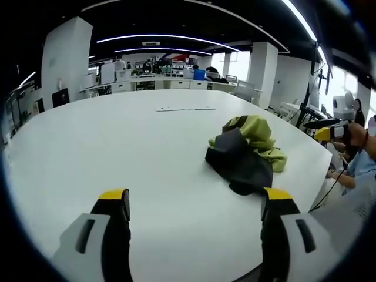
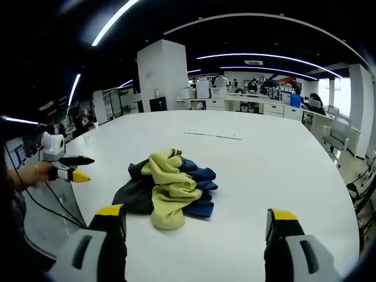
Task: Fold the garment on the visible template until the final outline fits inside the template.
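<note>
The garment lies in a crumpled heap on the white table, with yellow-green cloth over dark grey. In the right gripper view the garment also shows blue folds. My left gripper is open above the table, and the heap lies ahead and to the right of its jaws. My right gripper is open too, with the heap just ahead of its left jaw. Neither gripper touches the cloth. A thin line mark on the table lies beyond the heap, and the same line mark appears in the right gripper view.
A person's hand holds another yellow-tipped gripper off the table edge beside the heap. That other gripper trails a cable. The table edge runs close to the garment on that side. Desks, pillars and chairs stand far behind.
</note>
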